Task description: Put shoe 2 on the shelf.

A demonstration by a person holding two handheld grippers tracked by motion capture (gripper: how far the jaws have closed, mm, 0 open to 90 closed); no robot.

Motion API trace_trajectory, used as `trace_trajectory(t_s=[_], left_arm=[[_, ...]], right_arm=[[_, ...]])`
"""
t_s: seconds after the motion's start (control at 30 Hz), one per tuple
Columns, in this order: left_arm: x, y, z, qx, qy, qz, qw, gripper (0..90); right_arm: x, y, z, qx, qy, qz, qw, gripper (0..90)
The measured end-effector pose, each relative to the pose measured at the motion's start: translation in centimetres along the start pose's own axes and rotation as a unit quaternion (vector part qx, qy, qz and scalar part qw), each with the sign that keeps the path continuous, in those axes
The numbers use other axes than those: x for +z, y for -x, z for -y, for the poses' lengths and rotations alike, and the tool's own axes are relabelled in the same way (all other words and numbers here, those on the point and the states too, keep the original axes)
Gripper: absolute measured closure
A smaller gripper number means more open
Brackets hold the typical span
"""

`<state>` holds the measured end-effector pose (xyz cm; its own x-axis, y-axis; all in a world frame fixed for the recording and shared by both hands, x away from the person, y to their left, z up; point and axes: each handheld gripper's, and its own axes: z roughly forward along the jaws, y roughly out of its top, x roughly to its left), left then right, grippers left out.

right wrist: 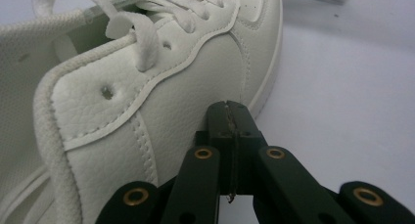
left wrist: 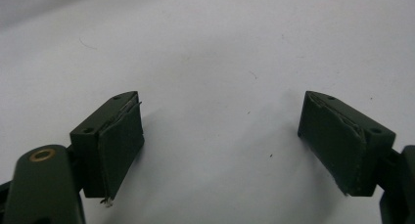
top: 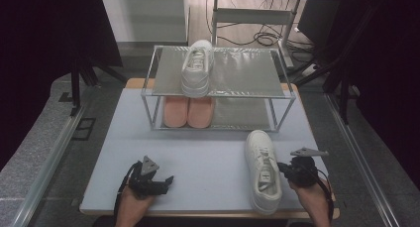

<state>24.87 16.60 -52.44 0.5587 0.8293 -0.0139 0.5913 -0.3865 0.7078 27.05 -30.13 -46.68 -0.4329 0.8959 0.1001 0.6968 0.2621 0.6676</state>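
Two-tier metal rack [top: 277,90] stands at twelve o'clock; the white leather sneaker [top: 262,170] lies lengthwise, toe toward it, touching the right gripper [top: 286,168] at its nine o'clock, jaws pressed together, empty. Left gripper [top: 166,180], well apart, gapes wide.

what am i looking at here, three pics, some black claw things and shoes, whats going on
A person sits at a table holding a hand-held tool with black tongs in each hand. The wide picture is taken from above the table. The other two come from small cameras riding on the tools.

The left tongs stand open over bare table, holding nothing. The right tongs are shut, their tips against the side of a white sneaker on the table; nothing is gripped between them.

Behind stands a metal shoe rack. A matching white sneaker sits on its top shelf, and a pair of pink shoes below.
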Motion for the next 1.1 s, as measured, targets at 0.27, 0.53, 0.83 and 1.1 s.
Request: trace_trajectory(t_s=[0.27,0.53,0.83,1.1], left_arm=[[0.0,0.0,0.0,0.001,-0.001,0.0,1.0,16.7],[0.0,0.0,0.0,0.001,-0.001,0.0,1.0,16.7],[0.0,0.0,0.0,0.003,-0.002,0.0,1.0,16.7],[0.0,0.0,0.0,0.002,-0.002,0.0,1.0,16.7]], right_arm=[[1.6,-2.0,-1.4,-0.019,-0.004,-0.017,0.9997,90.0],[3.2,-3.6,-2.8,-0.036,-0.006,-0.04,0.9985,90.0],[5.3,-5.6,-4.7,-0.059,-0.013,-0.068,0.9959,90.0],[7.2,-7.1,-6.4,-0.077,-0.028,-0.096,0.9921,90.0]])
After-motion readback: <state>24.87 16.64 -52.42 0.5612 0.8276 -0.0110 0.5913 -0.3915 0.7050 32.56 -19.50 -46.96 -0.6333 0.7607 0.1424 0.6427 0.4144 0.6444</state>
